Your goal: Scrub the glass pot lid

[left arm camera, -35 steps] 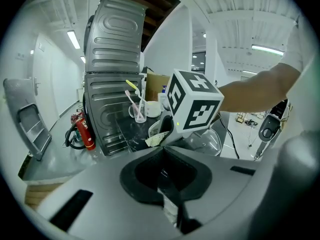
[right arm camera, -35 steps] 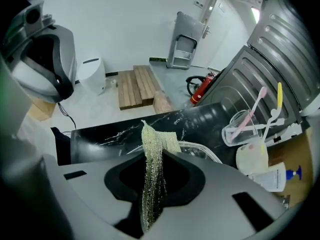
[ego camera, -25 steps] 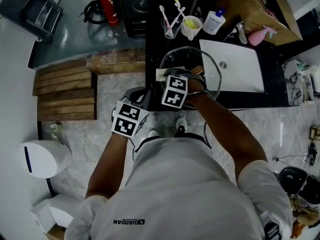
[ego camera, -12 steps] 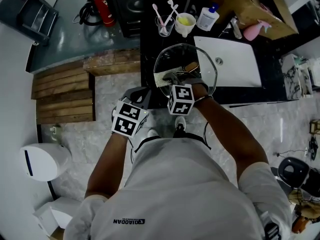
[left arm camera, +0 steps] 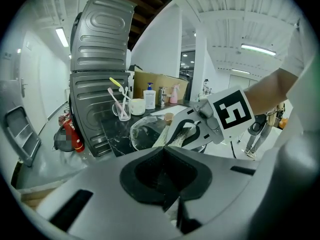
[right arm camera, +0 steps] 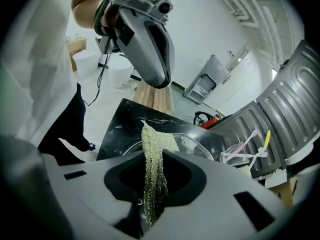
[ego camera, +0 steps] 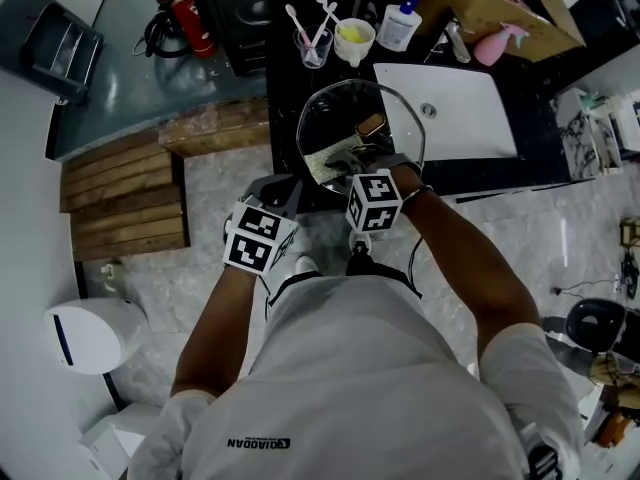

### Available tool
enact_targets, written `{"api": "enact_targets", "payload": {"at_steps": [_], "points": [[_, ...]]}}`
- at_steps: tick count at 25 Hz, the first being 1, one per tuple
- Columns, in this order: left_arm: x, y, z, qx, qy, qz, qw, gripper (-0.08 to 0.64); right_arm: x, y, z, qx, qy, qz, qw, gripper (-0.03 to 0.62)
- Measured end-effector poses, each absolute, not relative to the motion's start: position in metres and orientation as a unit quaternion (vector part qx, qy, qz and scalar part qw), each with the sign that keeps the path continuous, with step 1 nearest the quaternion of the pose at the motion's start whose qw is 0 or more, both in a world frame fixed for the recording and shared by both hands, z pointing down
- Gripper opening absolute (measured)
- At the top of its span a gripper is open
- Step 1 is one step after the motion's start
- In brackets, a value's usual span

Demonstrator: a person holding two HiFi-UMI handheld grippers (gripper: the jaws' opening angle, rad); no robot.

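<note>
The left gripper [left arm camera: 163, 153] has its jaws pressed together, poised just short of the glass pot lid [ego camera: 340, 118]. The lid lies on the black counter [ego camera: 283, 108], left of the white sink [ego camera: 462, 120]. The right gripper [right arm camera: 153, 158] is clamped on a yellow-green scrub cloth [right arm camera: 155, 149], whose free end lies on the lid.

The round clear glass pot lid [ego camera: 335, 118] is glossy. The yellow-green mesh cloth [right arm camera: 152, 156] looks rough, the black stone bench [ego camera: 282, 138] polished.

Yellowish-green, perhaps glittery scouring cloth [right arm camera: 154, 174]
</note>
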State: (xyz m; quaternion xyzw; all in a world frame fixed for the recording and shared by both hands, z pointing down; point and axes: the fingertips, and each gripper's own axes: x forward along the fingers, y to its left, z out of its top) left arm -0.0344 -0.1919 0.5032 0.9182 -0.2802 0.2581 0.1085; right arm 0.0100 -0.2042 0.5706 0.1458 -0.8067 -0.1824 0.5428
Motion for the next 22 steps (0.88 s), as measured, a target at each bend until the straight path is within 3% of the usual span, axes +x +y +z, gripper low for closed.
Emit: {"api": "enact_targets", "payload": {"at_steps": [22], "points": [[0.005,-0.14,0.499,0.911,-0.297,0.261,0.12,0.015,0.061,-0.148,0.57,0.077,-0.839,-0.178,0.509,0.084]]}}
